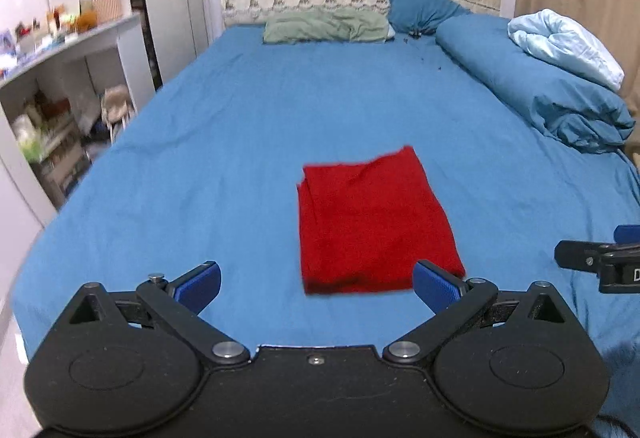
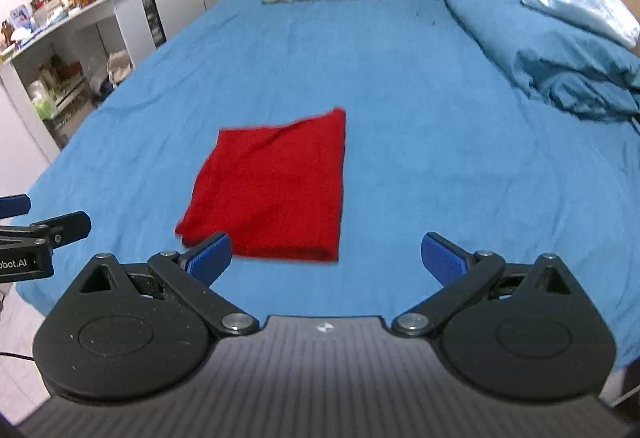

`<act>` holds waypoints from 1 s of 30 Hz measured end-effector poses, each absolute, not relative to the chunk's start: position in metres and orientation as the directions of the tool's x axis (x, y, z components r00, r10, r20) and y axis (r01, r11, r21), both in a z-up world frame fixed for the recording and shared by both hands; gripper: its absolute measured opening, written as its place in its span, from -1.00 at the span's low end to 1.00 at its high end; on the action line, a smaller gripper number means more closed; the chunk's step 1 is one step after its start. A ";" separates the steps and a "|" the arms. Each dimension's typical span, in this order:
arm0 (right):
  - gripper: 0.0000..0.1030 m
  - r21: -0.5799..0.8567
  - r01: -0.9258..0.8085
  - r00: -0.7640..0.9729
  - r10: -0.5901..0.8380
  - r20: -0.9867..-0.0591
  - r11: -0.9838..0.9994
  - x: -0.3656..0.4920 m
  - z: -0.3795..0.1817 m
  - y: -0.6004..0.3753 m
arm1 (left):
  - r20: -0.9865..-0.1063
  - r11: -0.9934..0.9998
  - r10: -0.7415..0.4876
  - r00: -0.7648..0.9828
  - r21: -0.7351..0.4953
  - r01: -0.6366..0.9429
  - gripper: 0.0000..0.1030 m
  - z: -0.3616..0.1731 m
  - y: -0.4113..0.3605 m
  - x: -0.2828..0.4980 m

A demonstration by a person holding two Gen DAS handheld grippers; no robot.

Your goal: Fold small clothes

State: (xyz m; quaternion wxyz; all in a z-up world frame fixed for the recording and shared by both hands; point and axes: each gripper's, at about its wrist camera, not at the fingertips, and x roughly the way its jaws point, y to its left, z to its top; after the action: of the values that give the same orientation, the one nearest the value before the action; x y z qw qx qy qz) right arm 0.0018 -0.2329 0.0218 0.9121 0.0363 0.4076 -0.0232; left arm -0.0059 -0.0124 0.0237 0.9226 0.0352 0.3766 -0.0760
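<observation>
A red cloth point(image 1: 372, 222) lies folded into a rectangle on the blue bed sheet point(image 1: 240, 142), near the front edge. It also shows in the right wrist view point(image 2: 276, 190). My left gripper point(image 1: 316, 284) is open and empty, held just in front of the cloth's near edge. My right gripper point(image 2: 326, 256) is open and empty, with the cloth ahead and to its left. The right gripper's tip shows at the right edge of the left wrist view point(image 1: 600, 262). The left gripper's tip shows at the left edge of the right wrist view point(image 2: 40, 234).
A rolled blue duvet point(image 1: 536, 86) with a pale blue blanket point(image 1: 568, 42) lies along the bed's right side. A green pillow point(image 1: 328, 24) and a blue pillow point(image 1: 420, 6) lie at the headboard. A cluttered shelf unit point(image 1: 60, 78) stands left of the bed.
</observation>
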 end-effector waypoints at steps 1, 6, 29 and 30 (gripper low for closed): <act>1.00 0.048 0.083 0.660 -0.019 -0.751 0.995 -0.003 0.019 -0.232 | -0.706 0.987 -0.116 0.699 -0.002 0.162 1.00 0.023 -0.010 -0.009; 1.00 0.055 0.126 0.640 -0.038 -0.767 0.991 -0.015 0.007 -0.237 | -0.706 0.988 -0.119 0.698 -0.015 0.154 1.00 0.022 -0.005 -0.021; 1.00 0.045 0.164 0.629 -0.070 -0.774 0.985 -0.021 0.006 -0.232 | -0.688 0.983 -0.143 0.712 -0.014 0.184 1.00 0.023 -0.007 -0.023; 1.00 0.045 0.164 0.629 -0.069 -0.774 0.985 -0.021 0.006 -0.232 | -0.687 0.983 -0.143 0.712 -0.014 0.184 1.00 0.023 -0.007 -0.022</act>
State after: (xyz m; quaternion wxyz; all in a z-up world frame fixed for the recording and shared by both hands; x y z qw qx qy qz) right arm -0.0209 -0.2315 0.0064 0.9008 0.0559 0.4256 -0.0649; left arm -0.0225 -0.0066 0.0230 0.9248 0.0276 0.3689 -0.0883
